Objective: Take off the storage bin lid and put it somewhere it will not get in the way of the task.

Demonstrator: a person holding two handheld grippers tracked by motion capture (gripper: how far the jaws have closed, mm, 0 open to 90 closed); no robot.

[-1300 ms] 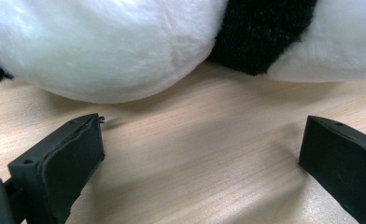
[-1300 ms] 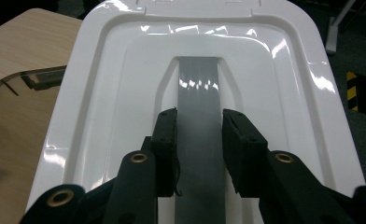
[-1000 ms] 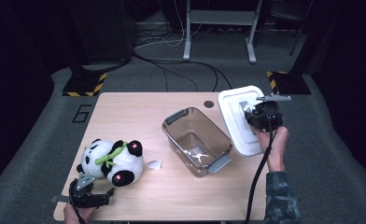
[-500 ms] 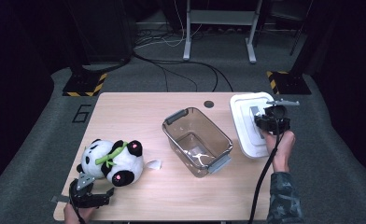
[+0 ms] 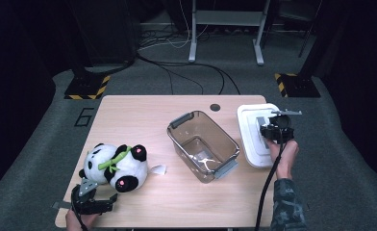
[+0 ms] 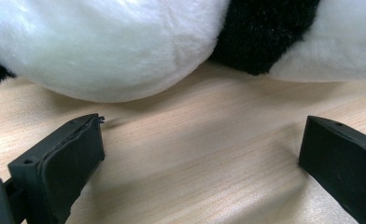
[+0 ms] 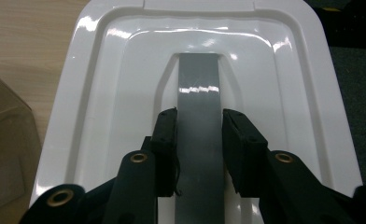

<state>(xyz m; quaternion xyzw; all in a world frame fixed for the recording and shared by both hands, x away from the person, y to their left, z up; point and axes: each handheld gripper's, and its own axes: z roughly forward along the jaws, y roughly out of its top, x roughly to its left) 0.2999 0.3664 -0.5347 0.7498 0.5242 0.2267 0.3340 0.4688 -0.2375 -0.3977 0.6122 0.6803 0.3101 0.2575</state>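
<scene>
My right gripper (image 5: 276, 129) points down, jaws clamped tight. My left gripper (image 5: 91, 201) lies low, jaws spread wide.

Light falls from above onto table (image 5: 143, 120); room beyond table dark, nearly black at frame corners. High view soft, slightly grainy. White lid (image 7: 125, 93) near table's right edge shows bright glare streaks along raised ridges. Left gripper view: sharp wood grain, soft shadow under panda toy (image 6: 125, 46), toy's fur slightly blurred. Claw (image 7: 199, 140) edges dark, low detail.
</scene>
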